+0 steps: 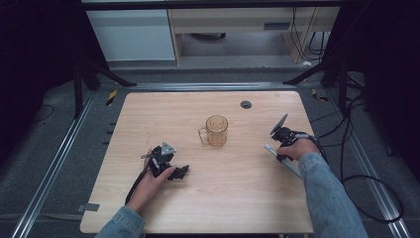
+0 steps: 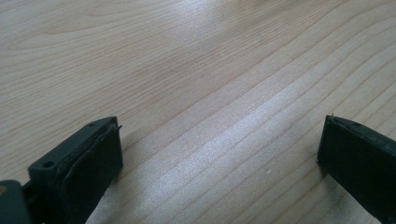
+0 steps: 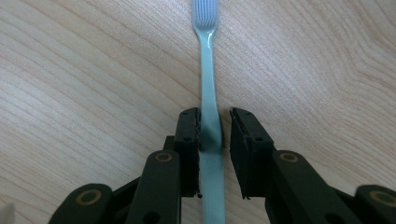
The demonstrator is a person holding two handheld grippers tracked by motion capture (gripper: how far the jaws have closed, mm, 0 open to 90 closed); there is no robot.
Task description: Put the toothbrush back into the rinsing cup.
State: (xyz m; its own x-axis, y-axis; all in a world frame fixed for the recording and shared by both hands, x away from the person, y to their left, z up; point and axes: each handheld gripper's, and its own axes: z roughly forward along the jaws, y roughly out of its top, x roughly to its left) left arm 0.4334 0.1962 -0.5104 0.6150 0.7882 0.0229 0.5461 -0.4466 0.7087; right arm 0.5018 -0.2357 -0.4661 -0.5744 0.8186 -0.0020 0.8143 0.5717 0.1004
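The right gripper (image 3: pixel 215 140) straddles the handle of the pale green plastic toothbrush (image 3: pixel 208 100), which lies flat on the light wooden table (image 3: pixel 84 84). Its 2 jaws are nearly closed: 1 pad touches the handle, the other stands just off it. Squeeze evenly mid-handle before lifting, so the brush does not swivel. The left gripper (image 2: pixel 219 154) rests released, jaws wide. Farther off stands the amber translucent glass mug (image 1: pixel 216 131), a likely destination.
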